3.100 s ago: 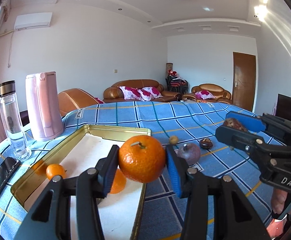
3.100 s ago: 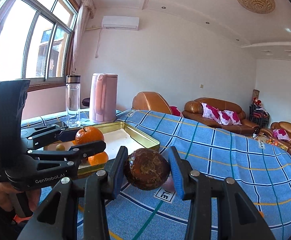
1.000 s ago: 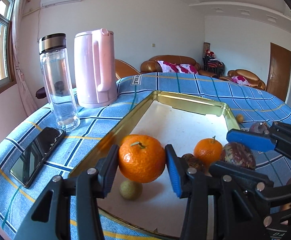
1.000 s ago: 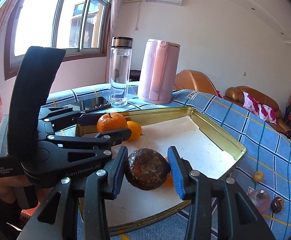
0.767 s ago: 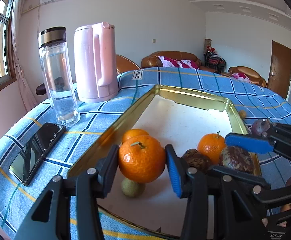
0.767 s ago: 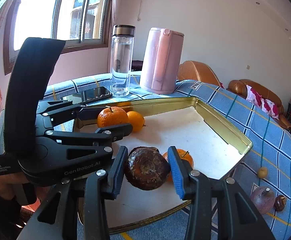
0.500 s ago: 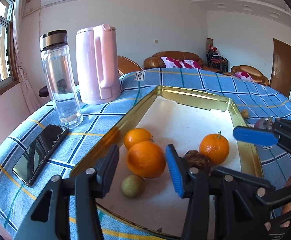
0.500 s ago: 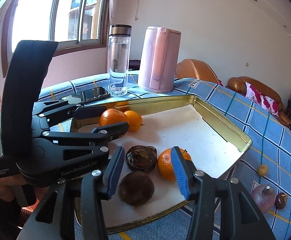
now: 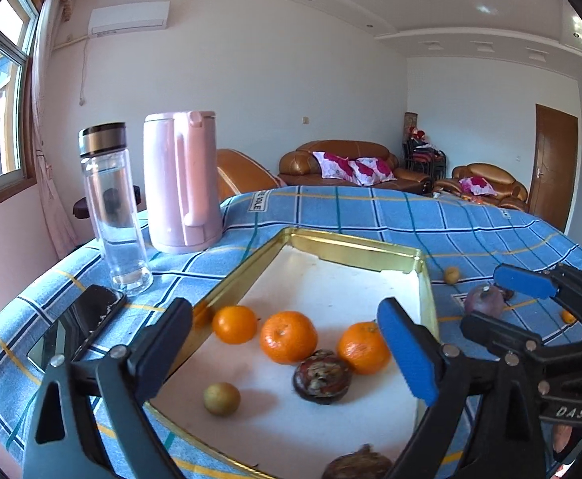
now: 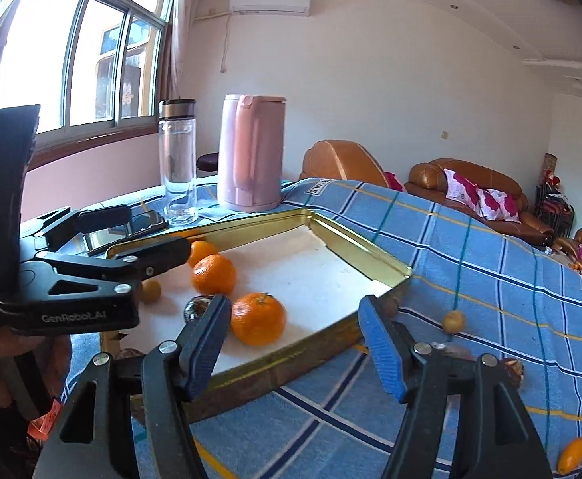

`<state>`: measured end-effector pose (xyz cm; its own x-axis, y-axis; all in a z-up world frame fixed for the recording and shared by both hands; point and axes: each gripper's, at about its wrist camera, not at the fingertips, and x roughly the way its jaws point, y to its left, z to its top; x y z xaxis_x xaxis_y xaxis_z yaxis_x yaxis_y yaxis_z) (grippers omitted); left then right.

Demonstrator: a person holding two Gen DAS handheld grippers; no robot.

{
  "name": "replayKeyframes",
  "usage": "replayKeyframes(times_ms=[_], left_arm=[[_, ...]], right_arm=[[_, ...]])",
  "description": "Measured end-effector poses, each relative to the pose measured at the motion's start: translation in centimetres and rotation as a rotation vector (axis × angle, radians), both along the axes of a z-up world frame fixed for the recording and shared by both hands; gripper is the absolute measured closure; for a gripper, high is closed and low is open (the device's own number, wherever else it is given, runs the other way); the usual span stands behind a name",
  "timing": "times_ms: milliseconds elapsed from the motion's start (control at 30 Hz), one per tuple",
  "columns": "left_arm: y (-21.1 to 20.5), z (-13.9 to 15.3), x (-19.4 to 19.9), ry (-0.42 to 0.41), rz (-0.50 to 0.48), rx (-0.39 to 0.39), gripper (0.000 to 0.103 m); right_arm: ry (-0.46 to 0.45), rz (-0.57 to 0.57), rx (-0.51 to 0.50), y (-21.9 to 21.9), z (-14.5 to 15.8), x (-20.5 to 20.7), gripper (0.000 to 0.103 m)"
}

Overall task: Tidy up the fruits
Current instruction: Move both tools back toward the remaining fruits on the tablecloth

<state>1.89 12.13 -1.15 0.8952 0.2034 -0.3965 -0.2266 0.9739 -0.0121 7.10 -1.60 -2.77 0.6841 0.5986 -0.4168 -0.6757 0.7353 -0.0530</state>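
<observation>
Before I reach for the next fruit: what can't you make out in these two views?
- Dark fruit, left wrist view: cut off by the bottom edge.
- Purple fruit on the cloth, left wrist view: partly behind the right gripper; in the right wrist view its own fingers hide it.
- Small orange piece, right wrist view: at the blurred edge, kind unclear.

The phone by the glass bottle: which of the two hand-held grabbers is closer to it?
Left. The left gripper sits over the tray edge nearest the phone; the right gripper is at the opposite edge. Both are opening their fingers, holding nothing.
</observation>
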Motion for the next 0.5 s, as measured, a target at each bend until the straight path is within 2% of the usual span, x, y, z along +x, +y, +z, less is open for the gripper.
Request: replayKeyframes(times_ms=[233, 500], left_arm=[[-5.4, 1.3, 1.5, -0.007, -0.132, 0.034, 0.004], [-10.6, 1.0, 5.1, 0.065, -0.258, 0.04, 0.003]], right_arm=[[0.017, -0.205, 0.035, -7.6, -0.1, 2.2, 0.035], [0.081, -0.542, 0.047, -17.4, -0.7, 5.3, 0.035]])
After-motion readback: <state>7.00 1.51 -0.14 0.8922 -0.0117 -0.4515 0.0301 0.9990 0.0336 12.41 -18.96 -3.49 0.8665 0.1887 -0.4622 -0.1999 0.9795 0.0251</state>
